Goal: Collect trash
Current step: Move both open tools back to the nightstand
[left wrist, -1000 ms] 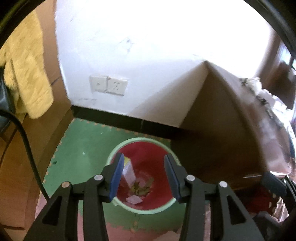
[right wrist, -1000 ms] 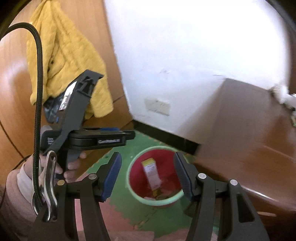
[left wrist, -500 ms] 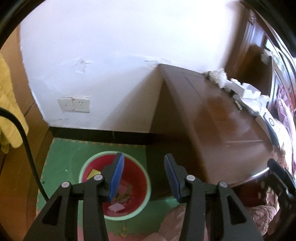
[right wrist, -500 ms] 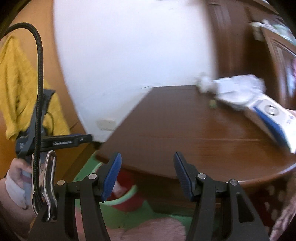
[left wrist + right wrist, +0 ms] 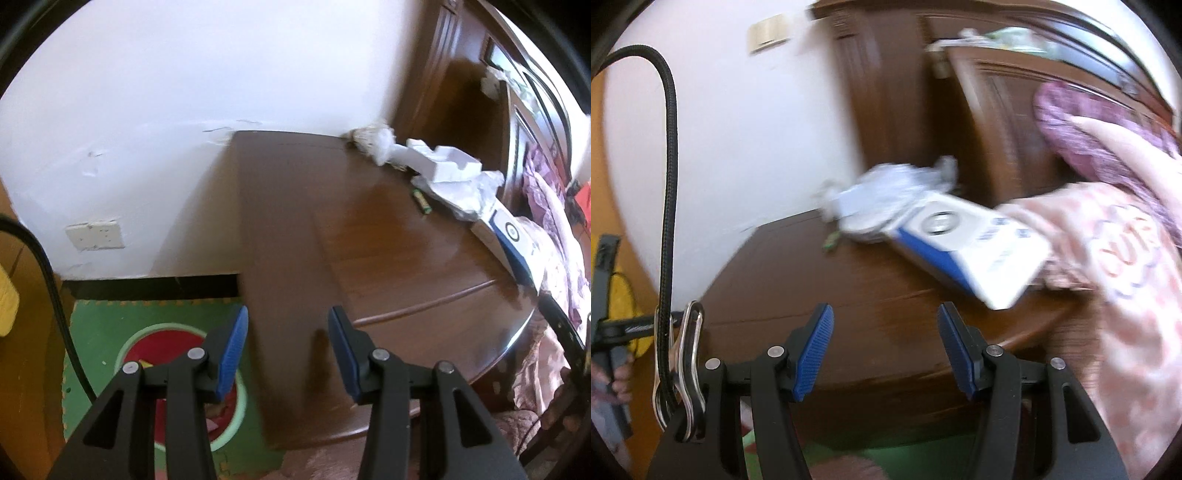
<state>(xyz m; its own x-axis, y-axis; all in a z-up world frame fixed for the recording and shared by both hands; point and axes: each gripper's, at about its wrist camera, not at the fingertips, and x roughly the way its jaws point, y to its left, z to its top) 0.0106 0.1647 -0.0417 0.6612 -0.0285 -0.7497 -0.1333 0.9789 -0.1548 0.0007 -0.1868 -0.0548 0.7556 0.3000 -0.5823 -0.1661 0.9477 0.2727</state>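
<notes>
My left gripper (image 5: pixel 286 345) is open and empty, above the near edge of a brown wooden table (image 5: pixel 369 236). A red bin with a green rim (image 5: pixel 162 347) stands on the floor to the lower left, with scraps inside. On the table's far right lie white crumpled paper and foam packaging (image 5: pixel 447 170), a small green battery (image 5: pixel 422 200) and a white-and-blue box (image 5: pixel 506 232). My right gripper (image 5: pixel 884 345) is open and empty over the table (image 5: pixel 849 295), facing the box (image 5: pixel 971 251) and crumpled wrapping (image 5: pixel 882 199).
A green floor mat (image 5: pixel 103 325) lies under the bin. A wall socket (image 5: pixel 94 235) sits low on the white wall. A pink patterned blanket (image 5: pixel 1119 266) lies right of the table. A dark wooden wardrobe (image 5: pixel 990 110) stands behind. A black cable (image 5: pixel 668 184) hangs at left.
Both grippers have swung right and up, away from the red bin toward the table. The box and crumpled paper now sit closer in the right wrist view. Both stay open.
</notes>
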